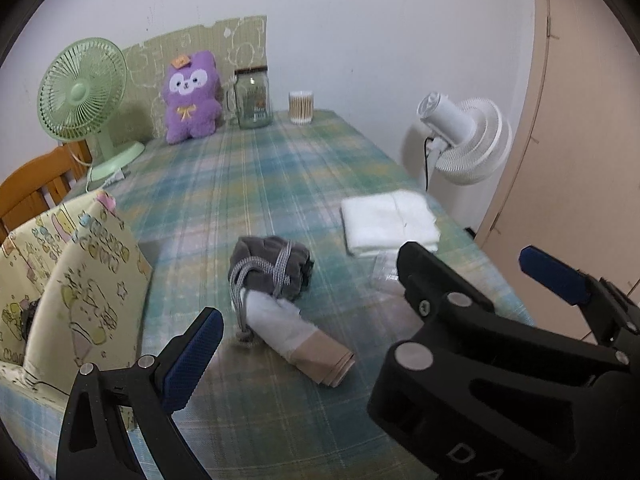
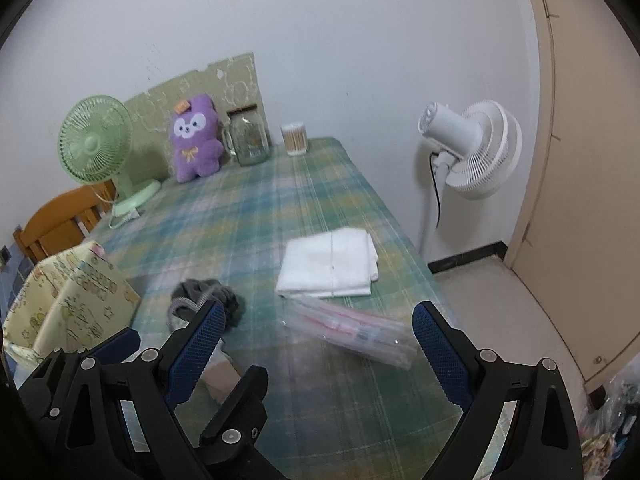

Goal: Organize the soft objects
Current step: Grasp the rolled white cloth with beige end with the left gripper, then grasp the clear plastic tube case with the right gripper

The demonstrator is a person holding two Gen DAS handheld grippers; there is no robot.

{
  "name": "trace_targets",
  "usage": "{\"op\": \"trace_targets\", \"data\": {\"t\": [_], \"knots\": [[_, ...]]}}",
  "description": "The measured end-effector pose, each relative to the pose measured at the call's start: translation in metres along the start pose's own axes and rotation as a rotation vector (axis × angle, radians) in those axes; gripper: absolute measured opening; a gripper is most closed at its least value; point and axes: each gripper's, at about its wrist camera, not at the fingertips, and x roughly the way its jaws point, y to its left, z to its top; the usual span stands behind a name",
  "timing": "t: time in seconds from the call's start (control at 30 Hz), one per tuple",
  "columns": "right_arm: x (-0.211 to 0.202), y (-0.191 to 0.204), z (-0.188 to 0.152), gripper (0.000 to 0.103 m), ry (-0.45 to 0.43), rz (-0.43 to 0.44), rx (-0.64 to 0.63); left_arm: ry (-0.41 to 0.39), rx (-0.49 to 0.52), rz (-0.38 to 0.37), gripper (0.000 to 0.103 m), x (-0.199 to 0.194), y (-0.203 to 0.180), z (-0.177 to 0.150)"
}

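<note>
A grey rolled garment tied with a striped cord lies mid-table; a white and beige roll lies against its near side. A folded white towel lies to the right, also in the right wrist view. A clear plastic pouch lies in front of the towel. A yellow cartoon-print fabric bin stands at the left edge. My left gripper is open above the rolls. My right gripper is open just short of the pouch. Neither holds anything.
At the far end of the plaid-covered table stand a green desk fan, a purple plush toy, a glass jar and a cotton swab tub. A white floor fan stands right of the table. A wooden chair is on the left.
</note>
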Motion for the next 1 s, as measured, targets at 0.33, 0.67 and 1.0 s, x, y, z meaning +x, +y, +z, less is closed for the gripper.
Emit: {"op": "trace_targets", "data": {"t": [0.33,0.67,1.0], "knots": [[0.021,-0.002,-0.007,0.097,0.056,0.004,0.007,0.062,-0.019,0.006,0.093,0.022,0.007,-0.005],[0.031,-0.001,-0.008,0.097,0.079,-0.005,0.004,0.095,-0.028,0.019,0.057,0.028,0.006,-0.013],[0.039,-0.004,-0.007,0.096,0.091,0.002,-0.002,0.097,0.015,-0.027,0.036,0.036,0.002,-0.011]]}}
